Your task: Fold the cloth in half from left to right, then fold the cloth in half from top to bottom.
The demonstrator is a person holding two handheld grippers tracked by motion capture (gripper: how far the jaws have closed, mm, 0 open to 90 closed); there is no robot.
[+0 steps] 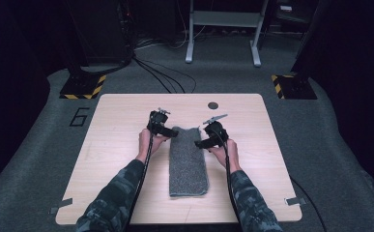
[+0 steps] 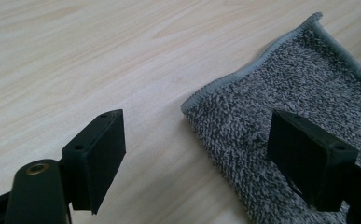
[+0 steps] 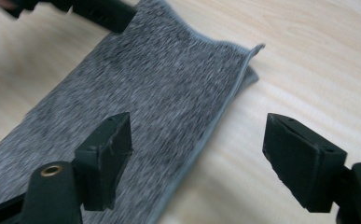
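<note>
A grey towel (image 1: 188,162) lies folded into a long narrow strip on the wooden table (image 1: 117,159), running from near the person's edge away toward the far side, roughly in the middle of the tabletop; its far end sits between the two grippers.

The left gripper (image 1: 167,132) is held at the far left corner of the towel; in the left gripper view its jaws stand wide apart, one over bare wood and the other over the towel's (image 2: 281,107) nap, with the hemmed corner lying between them; nothing is clamped.

The right gripper (image 1: 201,143) is held at the towel's right edge near the far end; in the right gripper view its jaws are also spread wide, one above the towel (image 3: 159,102) and the other above the bare table (image 3: 318,60), straddling the hemmed edge; they grip nothing; whether the tips touch the cloth I cannot tell. At the top left of that view part of the left gripper (image 3: 99,11) shows at the towel's far side.

The person's forearms, in camouflage sleeves (image 1: 112,198), come in from the near edge on either side of the towel; a small dark round disc (image 1: 213,105) sits in the table near its far edge, well apart from the towel.
</note>
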